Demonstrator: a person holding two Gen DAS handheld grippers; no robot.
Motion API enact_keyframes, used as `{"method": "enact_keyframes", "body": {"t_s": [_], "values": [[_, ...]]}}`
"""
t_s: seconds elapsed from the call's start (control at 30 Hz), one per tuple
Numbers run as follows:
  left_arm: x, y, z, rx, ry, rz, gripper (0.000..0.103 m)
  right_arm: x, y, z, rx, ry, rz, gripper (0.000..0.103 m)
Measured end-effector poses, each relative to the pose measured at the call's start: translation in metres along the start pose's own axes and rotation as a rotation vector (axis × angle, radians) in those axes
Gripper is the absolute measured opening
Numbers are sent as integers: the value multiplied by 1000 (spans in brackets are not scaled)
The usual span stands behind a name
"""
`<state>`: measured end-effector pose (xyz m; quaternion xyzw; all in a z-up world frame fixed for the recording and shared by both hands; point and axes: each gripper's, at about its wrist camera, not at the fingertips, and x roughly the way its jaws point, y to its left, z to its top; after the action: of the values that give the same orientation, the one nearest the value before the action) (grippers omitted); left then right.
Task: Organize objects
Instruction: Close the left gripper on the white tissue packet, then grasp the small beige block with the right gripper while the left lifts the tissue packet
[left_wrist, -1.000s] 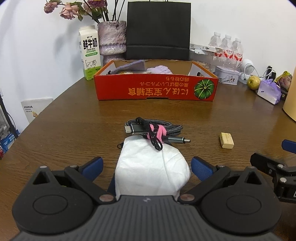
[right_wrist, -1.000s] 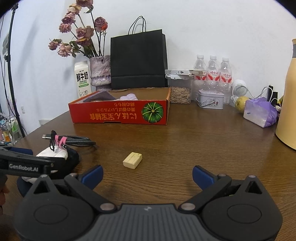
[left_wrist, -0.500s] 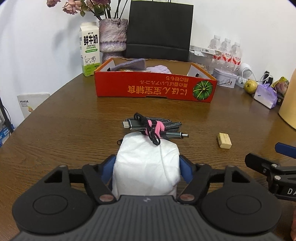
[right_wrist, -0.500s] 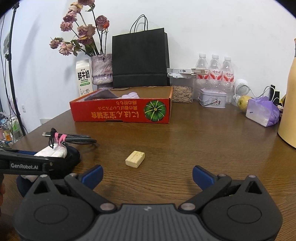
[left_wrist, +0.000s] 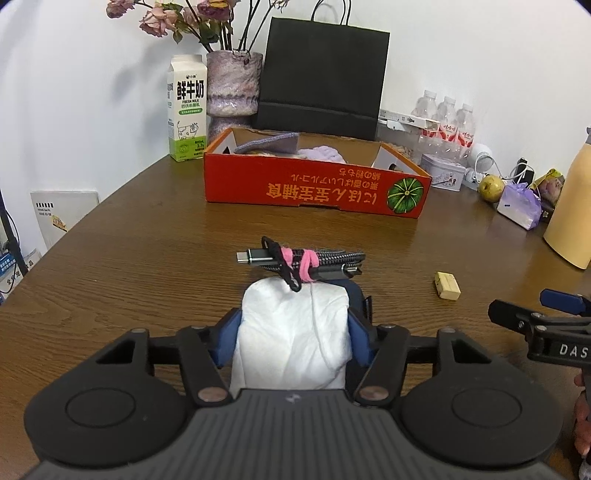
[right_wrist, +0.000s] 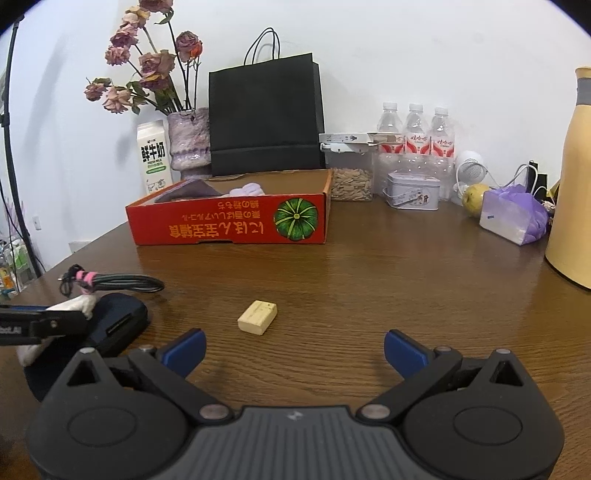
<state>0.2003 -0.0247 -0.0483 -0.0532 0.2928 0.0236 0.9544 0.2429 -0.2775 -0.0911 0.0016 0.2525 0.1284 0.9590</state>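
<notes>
My left gripper is shut on a white tissue pack, which it holds just above the wooden table. A coiled black cable with a pink tie rests against the pack's far end; it also shows in the right wrist view. A dark blue case lies under the pack. A small tan block lies to the right, also in the right wrist view. My right gripper is open and empty, just short of the block. The red cardboard box stands further back.
A milk carton, vase of dried flowers and black paper bag stand behind the box. Water bottles, a tin, a purple bag and a yellow jug crowd the back right.
My left gripper closed on the white tissue pack and lifted it slightly, with the cable riding on its far end. The right gripper stayed open and edged towards the tan block.
</notes>
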Motion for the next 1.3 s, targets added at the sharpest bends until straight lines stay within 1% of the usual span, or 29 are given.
{"method": "enact_keyframes", "body": {"t_s": [0.13,0.23,0.3,0.47,0.6,0.83,0.97,1.3], "values": [[-7,5,0,1,-14,-14,55,1,2,0,0,5,-15,103],[-12,9,-1,2,-26,-26,51,3,4,0,-2,9,-28,103],[-16,11,-1,5,-39,-34,47,3,7,0,-6,11,-36,103],[-26,18,-1,15,-63,-44,42,7,11,1,-17,27,-55,103],[-35,26,-1,14,-87,-36,41,10,15,1,-27,34,-67,103],[-55,39,6,22,-164,-5,41,14,26,2,-46,46,-77,103],[-57,43,10,18,-180,1,41,20,31,4,-37,51,-78,101],[-42,47,20,-3,-177,24,42,58,43,16,-22,135,-93,88]]}}
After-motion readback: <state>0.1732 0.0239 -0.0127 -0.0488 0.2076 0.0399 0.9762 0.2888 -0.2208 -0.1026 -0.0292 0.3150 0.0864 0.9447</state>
